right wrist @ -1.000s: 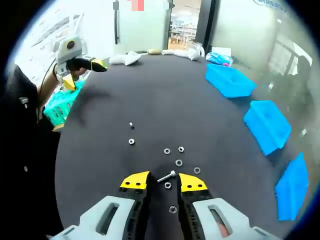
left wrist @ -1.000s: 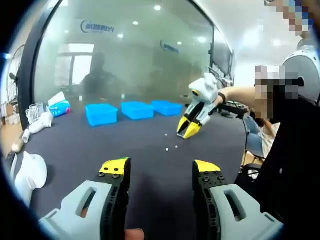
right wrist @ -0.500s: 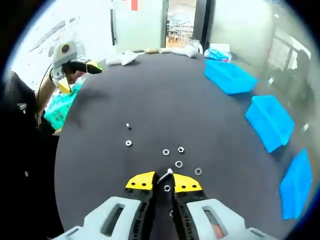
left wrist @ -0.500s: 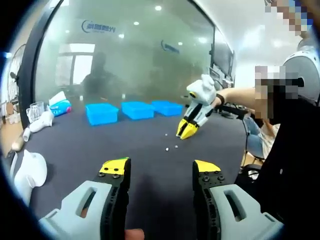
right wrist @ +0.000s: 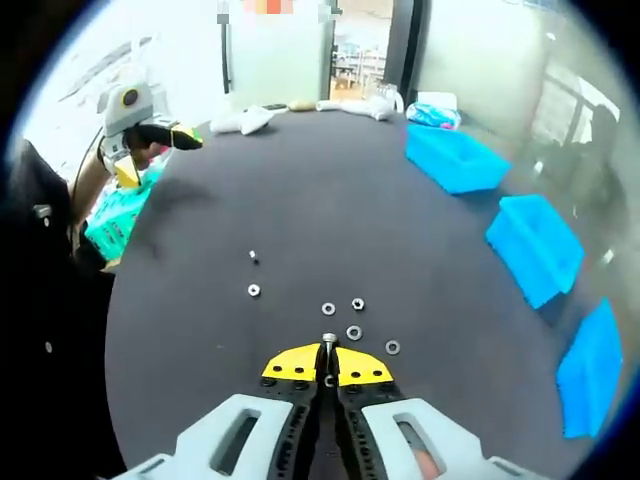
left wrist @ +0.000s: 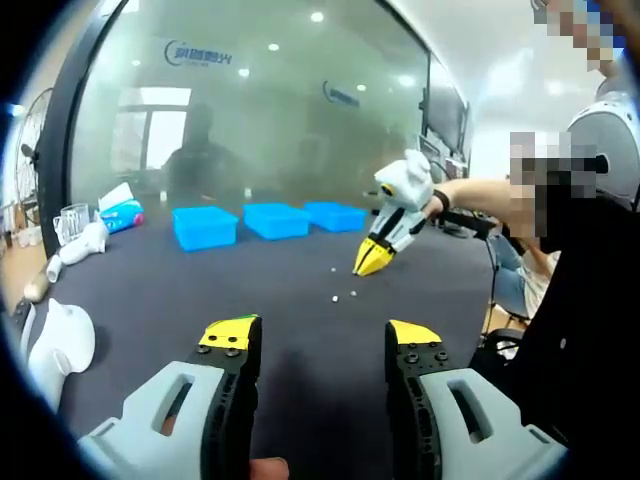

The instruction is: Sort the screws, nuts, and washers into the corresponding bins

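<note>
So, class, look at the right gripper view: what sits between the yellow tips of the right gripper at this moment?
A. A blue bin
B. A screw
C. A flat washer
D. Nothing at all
B. In the right gripper view the right gripper has its jaws drawn together on the screw, whose head pokes out above the yellow tips; loose washers lie apart on the table.

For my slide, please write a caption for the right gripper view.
Right gripper shut on a screw, washers and nuts scattered ahead on the dark table.
</note>
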The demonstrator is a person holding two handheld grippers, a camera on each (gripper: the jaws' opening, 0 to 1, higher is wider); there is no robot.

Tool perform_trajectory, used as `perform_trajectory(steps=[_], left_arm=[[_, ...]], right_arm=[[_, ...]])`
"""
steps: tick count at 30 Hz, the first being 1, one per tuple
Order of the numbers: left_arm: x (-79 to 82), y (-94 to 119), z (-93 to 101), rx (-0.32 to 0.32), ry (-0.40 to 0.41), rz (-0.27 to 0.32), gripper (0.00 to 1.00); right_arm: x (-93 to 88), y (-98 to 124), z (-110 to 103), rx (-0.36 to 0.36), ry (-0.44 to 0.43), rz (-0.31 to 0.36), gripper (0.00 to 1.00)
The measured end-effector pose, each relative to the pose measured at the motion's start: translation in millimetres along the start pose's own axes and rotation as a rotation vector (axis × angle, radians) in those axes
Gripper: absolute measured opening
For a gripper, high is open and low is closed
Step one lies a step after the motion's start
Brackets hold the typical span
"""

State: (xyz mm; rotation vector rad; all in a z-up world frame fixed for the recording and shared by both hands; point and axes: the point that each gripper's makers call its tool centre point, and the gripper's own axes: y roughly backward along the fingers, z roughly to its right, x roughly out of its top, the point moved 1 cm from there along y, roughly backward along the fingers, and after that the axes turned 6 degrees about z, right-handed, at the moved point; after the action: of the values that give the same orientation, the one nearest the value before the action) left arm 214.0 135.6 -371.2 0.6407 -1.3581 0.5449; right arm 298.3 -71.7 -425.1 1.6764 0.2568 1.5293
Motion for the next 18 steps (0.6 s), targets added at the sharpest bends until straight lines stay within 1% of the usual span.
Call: perform_trajectory(steps=[7, 10, 11, 12, 13, 15, 16, 18], left_arm=[[3.1, 0, -0.9, 0.004, -0.005, 0.006, 0.48], [4.5, 0, -0.7, 0.006, -0.008, 0.008, 0.48], [4.9, 0, -0.6, 0.006, -0.009, 0.008, 0.48], [5.9, 0, -0.3, 0.006, -0.011, 0.009, 0.48], [6.9, 0, 0.0, 0.005, -0.014, 0.01, 0.48], [9.6, -1, 0.7, 0.005, -0.017, 0.014, 0.48], [10.8, -1, 1.0, 0.005, -0.019, 0.015, 0.48], [13.3, -3, 2.1, 0.002, -0.023, 0.017, 0.48]], right_arm=[[5.3, 20, 4, -0.042, -0.04, 0.082, 0.01], [8.5, 36, 5, -0.062, -0.071, 0.148, 0.01], [7.6, 41, 7, -0.073, -0.078, 0.158, 0.01], [8.0, 47, 8, -0.092, -0.079, 0.179, 0.01], [11.2, 52, 9, -0.105, -0.082, 0.219, 0.01], [10.8, 64, 10, -0.14, -0.11, 0.262, 0.01], [11.8, 70, 11, -0.155, -0.11, 0.296, 0.01], [10.0, 79, 15, -0.184, -0.138, 0.333, 0.01]])
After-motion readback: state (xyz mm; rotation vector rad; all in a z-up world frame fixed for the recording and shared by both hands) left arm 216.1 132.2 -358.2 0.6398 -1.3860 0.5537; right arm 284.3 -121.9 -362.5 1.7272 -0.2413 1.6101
